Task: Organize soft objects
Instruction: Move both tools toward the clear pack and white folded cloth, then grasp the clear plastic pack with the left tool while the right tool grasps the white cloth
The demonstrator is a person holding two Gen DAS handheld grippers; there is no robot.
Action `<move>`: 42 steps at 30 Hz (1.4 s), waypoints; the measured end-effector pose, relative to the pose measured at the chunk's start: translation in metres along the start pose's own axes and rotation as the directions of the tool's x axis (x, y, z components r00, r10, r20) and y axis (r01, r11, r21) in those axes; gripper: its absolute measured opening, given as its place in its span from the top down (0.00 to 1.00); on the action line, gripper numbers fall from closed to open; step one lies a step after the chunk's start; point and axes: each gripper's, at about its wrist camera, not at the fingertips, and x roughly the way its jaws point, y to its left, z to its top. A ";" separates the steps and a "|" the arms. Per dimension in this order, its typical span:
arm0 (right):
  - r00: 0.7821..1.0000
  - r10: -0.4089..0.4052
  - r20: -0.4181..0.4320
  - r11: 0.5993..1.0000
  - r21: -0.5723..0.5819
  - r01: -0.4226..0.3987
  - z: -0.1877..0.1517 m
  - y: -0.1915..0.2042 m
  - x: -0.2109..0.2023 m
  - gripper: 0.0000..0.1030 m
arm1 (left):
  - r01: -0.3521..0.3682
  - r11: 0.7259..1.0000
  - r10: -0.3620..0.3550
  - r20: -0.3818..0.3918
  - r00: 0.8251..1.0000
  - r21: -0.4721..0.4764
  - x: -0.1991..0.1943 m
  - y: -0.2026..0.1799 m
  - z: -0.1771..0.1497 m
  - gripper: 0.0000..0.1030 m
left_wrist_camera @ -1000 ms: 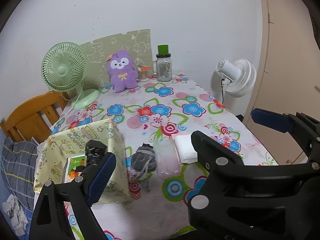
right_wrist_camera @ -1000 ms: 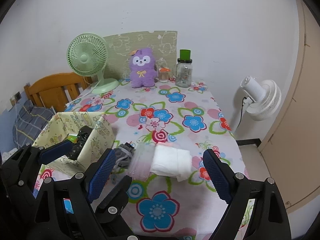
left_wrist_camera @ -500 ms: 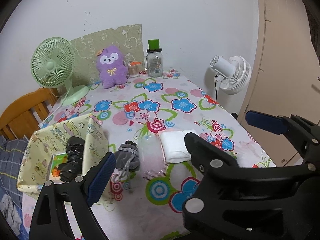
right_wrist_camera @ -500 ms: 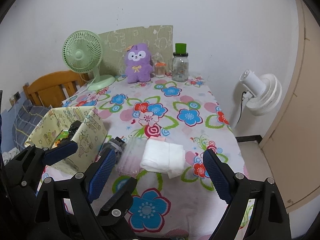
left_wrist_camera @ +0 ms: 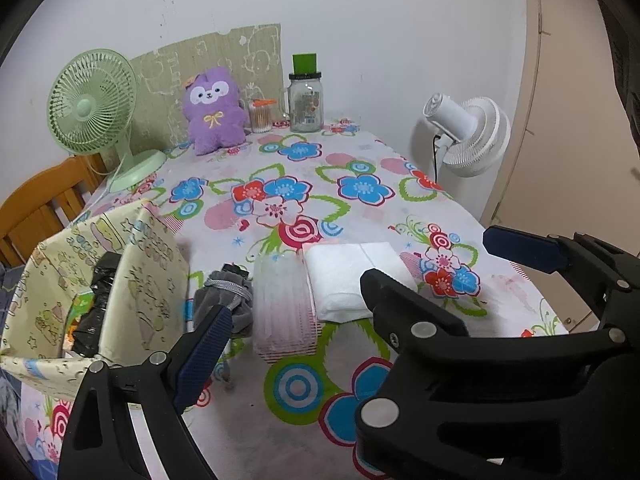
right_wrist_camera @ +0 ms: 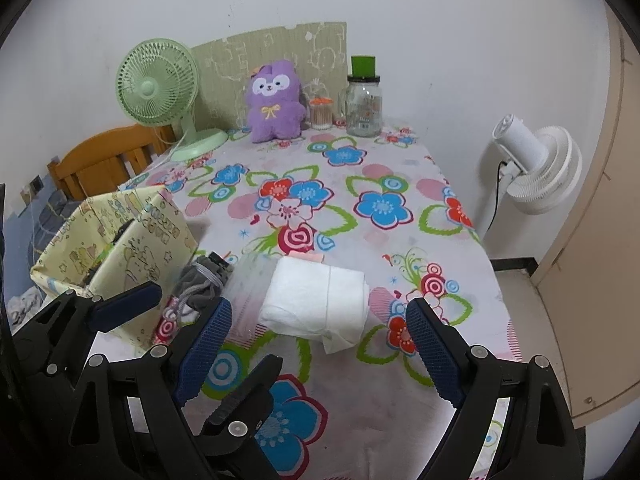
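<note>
On the flowered tablecloth near the front lie a folded white cloth [right_wrist_camera: 316, 300] [left_wrist_camera: 352, 276], a clear pink-striped pack [left_wrist_camera: 280, 312] [right_wrist_camera: 248, 280] and a grey drawstring pouch [left_wrist_camera: 228, 296] [right_wrist_camera: 200, 284], side by side. A yellow fabric box [left_wrist_camera: 152, 280] [right_wrist_camera: 152, 240] stands at the left with a black item [left_wrist_camera: 96, 304] inside. A purple plush [right_wrist_camera: 274, 104] [left_wrist_camera: 214, 112] sits at the back. My right gripper [right_wrist_camera: 320, 308] hangs open above the white cloth. My left gripper [left_wrist_camera: 320, 316] is open too, close beside it, over the pouch and pack. Nothing is held.
At the back stand a green fan [right_wrist_camera: 160, 84], a glass jar with a green lid [right_wrist_camera: 364, 108] and a cup of cotton swabs [right_wrist_camera: 321, 114]. A white fan [right_wrist_camera: 536, 168] stands off the right edge by a beige door. A wooden chair [right_wrist_camera: 100, 160] is at the left.
Both grippers have sunk toward the near end of the table, so the cloth, pack and pouch look closer. The jaws kept their width and no object moved.
</note>
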 end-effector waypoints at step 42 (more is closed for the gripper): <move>0.979 0.084 -0.183 0.996 0.010 -0.083 -0.002 -0.003 0.100 0.37 | -0.012 0.999 0.006 -0.154 0.988 -0.038 0.076 0.018 -0.010 0.17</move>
